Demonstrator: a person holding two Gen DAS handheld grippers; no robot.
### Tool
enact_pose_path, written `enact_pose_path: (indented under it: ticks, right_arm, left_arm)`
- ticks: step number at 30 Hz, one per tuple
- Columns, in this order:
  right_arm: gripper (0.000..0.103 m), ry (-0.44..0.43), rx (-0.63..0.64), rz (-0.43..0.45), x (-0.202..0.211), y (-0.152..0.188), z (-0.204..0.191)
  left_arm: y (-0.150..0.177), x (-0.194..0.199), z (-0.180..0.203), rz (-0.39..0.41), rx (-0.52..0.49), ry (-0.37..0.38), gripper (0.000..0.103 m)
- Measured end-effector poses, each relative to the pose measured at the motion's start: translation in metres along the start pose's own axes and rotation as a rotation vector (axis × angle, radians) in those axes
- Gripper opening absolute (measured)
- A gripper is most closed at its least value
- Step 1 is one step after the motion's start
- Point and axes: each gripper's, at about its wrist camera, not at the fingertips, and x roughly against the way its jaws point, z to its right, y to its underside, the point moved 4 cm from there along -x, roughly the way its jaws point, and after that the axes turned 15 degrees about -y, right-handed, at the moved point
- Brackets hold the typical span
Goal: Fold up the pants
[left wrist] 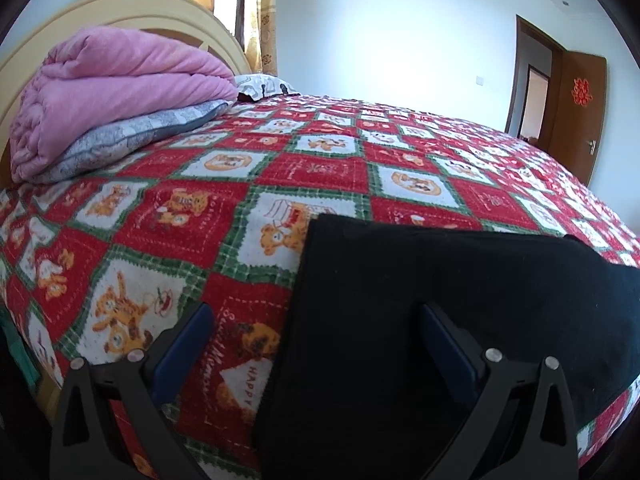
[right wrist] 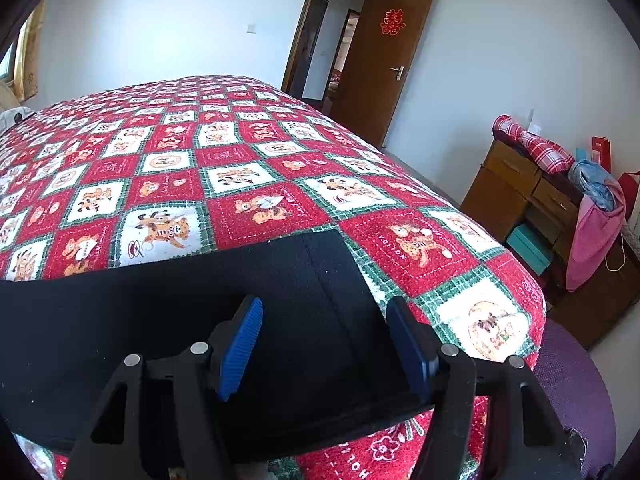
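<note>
- While the black pants [left wrist: 460, 320] lie flat at the near edge of the bed [right wrist: 248, 152], your left gripper [left wrist: 316, 334] hovers released over their left border.
- Your right gripper [right wrist: 324, 344] spreads wide over the opposite end.
- Open blanket stretches beyond; folded pink quilt [left wrist: 112, 92] sits by the headboard, dresser [right wrist: 528, 196] stands right.

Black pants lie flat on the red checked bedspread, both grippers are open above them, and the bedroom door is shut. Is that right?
Not quite: the door stands open, as the right wrist view shows. The rest holds: the black pants lie flat on the bedspread, with the left gripper and right gripper open.
</note>
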Motion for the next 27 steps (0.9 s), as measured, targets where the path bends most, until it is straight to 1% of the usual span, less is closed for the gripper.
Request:
enact_pose_path:
  ticks: [2, 4, 5, 6, 8, 9, 10, 12, 13, 17, 19, 20, 24, 26, 27]
  right_arm:
    - [0.066, -0.03, -0.028, 0.007, 0.003, -0.001, 0.004]
    - [0.066, -0.094, -0.109, 0.013, 0.007, -0.003, 0.018]
    - [0.066, -0.135, -0.163, 0.021, 0.009, -0.003, 0.026]
    - [0.066, -0.206, -0.255, 0.032, 0.012, -0.002, 0.04]
    - [0.066, -0.317, -0.401, 0.058, 0.014, 0.001, 0.062]
    - [0.066, -0.355, -0.447, 0.071, 0.015, 0.002, 0.069]
    - [0.066, -0.396, -0.488, 0.084, 0.016, 0.003, 0.076]
    - [0.066, -0.433, -0.523, 0.098, 0.018, 0.004, 0.083]
    - [0.066, -0.453, -0.53, 0.091, 0.016, 0.005, 0.083]
    - [0.064, -0.484, -0.536, 0.08, 0.017, 0.007, 0.079]
    - [0.061, -0.523, -0.538, 0.067, 0.016, 0.006, 0.075]
    - [0.06, -0.524, -0.535, 0.061, 0.014, 0.006, 0.074]
    - [0.057, -0.46, -0.466, 0.045, 0.011, 0.008, 0.064]
    - [0.056, -0.454, -0.447, 0.04, 0.012, 0.008, 0.06]
    - [0.049, -0.443, -0.442, 0.037, 0.013, 0.009, 0.061]
  left_arm:
    - [-0.003, 0.002, 0.0, 0.021, -0.026, -0.017, 0.103]
    - [-0.004, 0.004, 0.001, 0.036, -0.046, -0.024, 0.103]
    - [-0.004, 0.004, 0.001, 0.035, -0.05, -0.023, 0.103]
    - [-0.004, 0.002, 0.0, 0.031, -0.045, -0.017, 0.103]
    - [-0.004, 0.001, -0.003, 0.022, -0.025, -0.003, 0.103]
    - [-0.004, 0.0, -0.004, 0.017, -0.016, 0.004, 0.103]
    - [-0.004, 0.0, -0.004, 0.015, -0.01, 0.008, 0.103]
    - [-0.004, 0.0, -0.004, 0.012, -0.006, 0.011, 0.103]
    - [-0.004, 0.0, -0.005, 0.011, -0.002, 0.013, 0.103]
    - [-0.009, 0.004, -0.012, 0.026, 0.034, 0.01, 0.103]
    - [-0.012, 0.002, -0.02, 0.018, 0.076, 0.011, 0.103]
    - [-0.011, 0.0, -0.024, 0.006, 0.093, 0.01, 0.103]
    - [-0.005, -0.008, -0.034, -0.026, 0.142, 0.014, 0.103]
    - [-0.004, -0.009, -0.032, -0.026, 0.139, 0.015, 0.103]
    - [-0.004, -0.009, -0.031, -0.024, 0.135, 0.014, 0.103]
